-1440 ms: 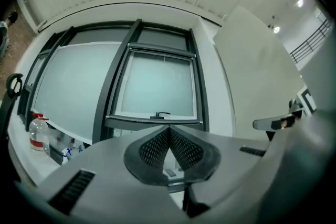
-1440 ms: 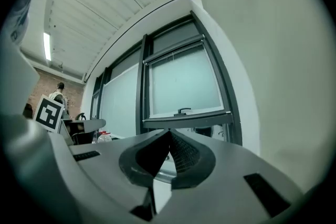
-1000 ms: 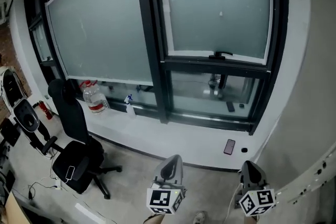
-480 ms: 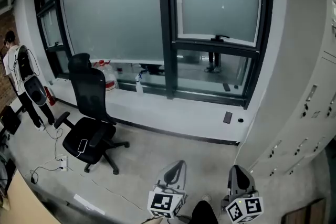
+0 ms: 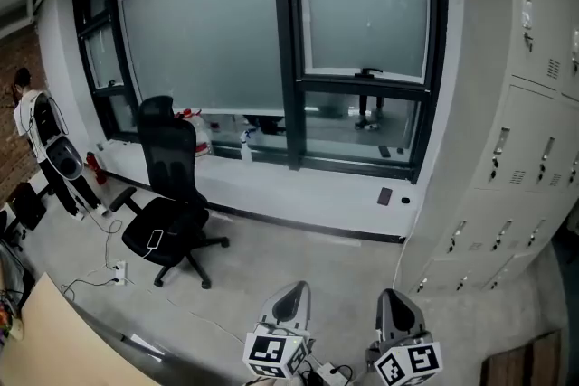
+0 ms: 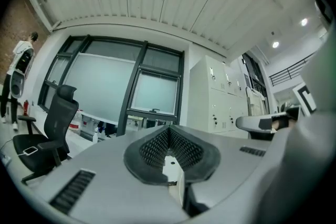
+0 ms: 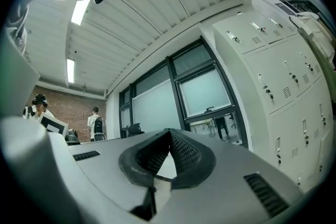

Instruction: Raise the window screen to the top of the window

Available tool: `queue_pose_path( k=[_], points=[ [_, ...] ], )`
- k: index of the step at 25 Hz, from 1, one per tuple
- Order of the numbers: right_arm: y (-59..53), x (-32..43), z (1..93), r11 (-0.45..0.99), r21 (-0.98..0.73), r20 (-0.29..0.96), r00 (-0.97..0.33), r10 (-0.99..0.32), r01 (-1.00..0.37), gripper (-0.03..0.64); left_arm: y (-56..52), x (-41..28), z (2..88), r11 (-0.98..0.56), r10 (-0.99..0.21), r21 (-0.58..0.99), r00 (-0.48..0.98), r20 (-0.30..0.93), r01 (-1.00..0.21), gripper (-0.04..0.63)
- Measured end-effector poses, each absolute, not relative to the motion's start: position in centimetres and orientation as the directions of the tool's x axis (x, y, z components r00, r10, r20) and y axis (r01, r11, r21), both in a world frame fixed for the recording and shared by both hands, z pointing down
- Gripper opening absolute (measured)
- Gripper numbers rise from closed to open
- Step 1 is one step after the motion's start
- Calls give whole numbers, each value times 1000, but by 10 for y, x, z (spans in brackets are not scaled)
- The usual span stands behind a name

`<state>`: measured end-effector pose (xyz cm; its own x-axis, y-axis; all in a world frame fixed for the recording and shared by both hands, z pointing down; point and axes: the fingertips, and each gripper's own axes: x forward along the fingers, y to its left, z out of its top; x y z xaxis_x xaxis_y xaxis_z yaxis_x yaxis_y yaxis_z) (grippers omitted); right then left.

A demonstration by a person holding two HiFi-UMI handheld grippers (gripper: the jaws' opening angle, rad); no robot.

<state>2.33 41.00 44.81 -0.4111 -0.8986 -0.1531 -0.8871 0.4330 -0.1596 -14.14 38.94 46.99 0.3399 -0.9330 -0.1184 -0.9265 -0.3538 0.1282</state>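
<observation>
Window (image 5: 288, 59), black-framed, on far wall, with pale frosted window screen (image 5: 365, 21) covering upper right pane above a clear strip. Grey metal lockers (image 5: 507, 149) at right, black office chair (image 5: 172, 194) near sill. Left gripper (image 5: 291, 292) and right gripper (image 5: 392, 298) low down, well apart from window, jaws pressed together, empty.

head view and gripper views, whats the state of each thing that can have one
window screen, part way down, clear glass showing below its bottom bar
left screen, down nearly to the sill
left gripper, fingers shut, nothing between them
right gripper, fingers shut, nothing between them
office chair, upright, phone lying on its seat
lockers, doors shut
</observation>
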Motion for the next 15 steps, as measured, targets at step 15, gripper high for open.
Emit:
queue_pose_path(
  k=[15],
  points=[
    [601,142,443,361,-115,-127,-347,-929,-925,6,569,-34,446,-359,-930,178,335,-153,-916,4]
  ],
)
